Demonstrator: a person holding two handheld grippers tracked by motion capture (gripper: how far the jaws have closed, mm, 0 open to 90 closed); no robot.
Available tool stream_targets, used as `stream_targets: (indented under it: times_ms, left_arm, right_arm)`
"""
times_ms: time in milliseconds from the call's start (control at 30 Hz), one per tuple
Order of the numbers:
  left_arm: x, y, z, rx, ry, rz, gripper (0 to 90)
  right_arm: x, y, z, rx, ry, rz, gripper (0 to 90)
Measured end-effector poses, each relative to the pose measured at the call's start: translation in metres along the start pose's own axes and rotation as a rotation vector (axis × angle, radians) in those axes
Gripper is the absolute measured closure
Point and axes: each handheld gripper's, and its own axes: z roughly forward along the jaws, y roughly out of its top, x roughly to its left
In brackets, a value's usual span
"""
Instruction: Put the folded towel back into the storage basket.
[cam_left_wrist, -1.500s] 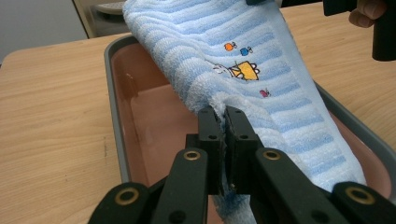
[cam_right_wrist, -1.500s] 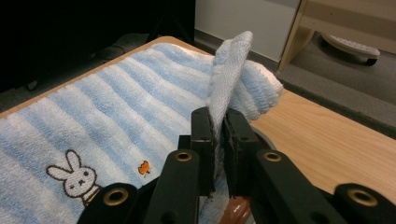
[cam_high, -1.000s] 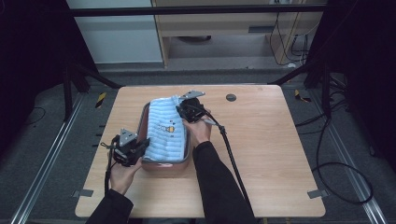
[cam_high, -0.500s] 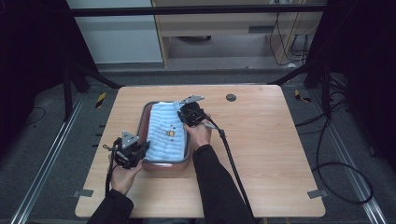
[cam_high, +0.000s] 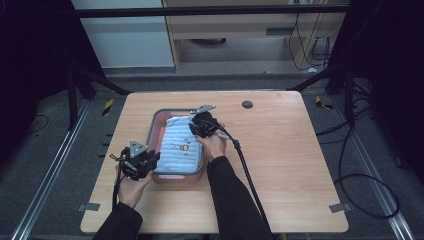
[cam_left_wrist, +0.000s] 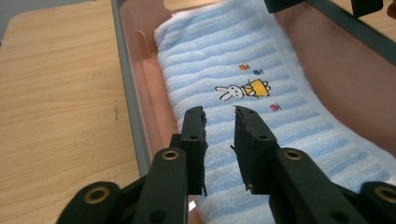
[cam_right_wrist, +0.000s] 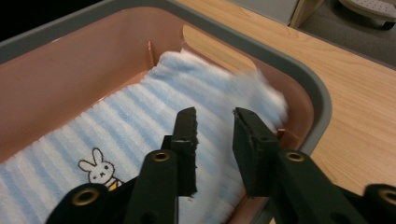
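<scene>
Striped towel (cam_high: 179, 150) in pink bin (cam_high: 156, 127); both grippers' jaws just parting, released (risk: the far corner, unsettled, could drape over the rim).

This looks like a lab recording bay rather than a home: a bare wooden table (cam_high: 280, 150) stands on grey carpet (cam_high: 55, 135), framed by black metal rails (cam_high: 210, 11) and dark curtains (cam_high: 30, 60). Cables (cam_high: 360, 165) trail across the floor, yellow-black hazard tape (cam_high: 108, 106) marks it, and tape patches (cam_high: 338, 207) pin the table corners.
</scene>
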Motion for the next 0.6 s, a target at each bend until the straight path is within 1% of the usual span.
stream_targets:
  times_ms: [167, 267, 333, 433, 500, 600]
  left_arm:
    - [0.002, 0.004, -0.009, -0.036, -0.003, -0.015, 66.4]
    - [0.003, 0.006, -0.014, -0.058, -0.026, -0.015, 63.2]
    - [0.003, 0.007, -0.019, -0.081, -0.032, -0.011, 61.2]
    - [0.003, 0.009, -0.024, -0.101, -0.04, -0.007, 55.4]
    - [0.004, 0.01, -0.027, -0.108, -0.047, -0.009, 52.2]
    - [0.005, 0.01, -0.03, -0.111, -0.057, 0.001, 48.5]
  right_arm:
    - [0.0, 0.006, -0.014, -0.05, -0.015, -0.001, 58.0]
    - [-0.002, 0.01, -0.028, -0.09, -0.021, 0.004, 51.0]
    - [-0.004, 0.01, -0.038, -0.119, -0.022, 0.009, 46.5]
    - [-0.008, 0.009, -0.055, -0.15, -0.033, 0.018, 39.9]
    - [-0.013, 0.007, -0.067, -0.165, -0.035, 0.028, 33.5]
    - [-0.02, 0.0, -0.084, -0.191, -0.053, 0.04, 29.5]
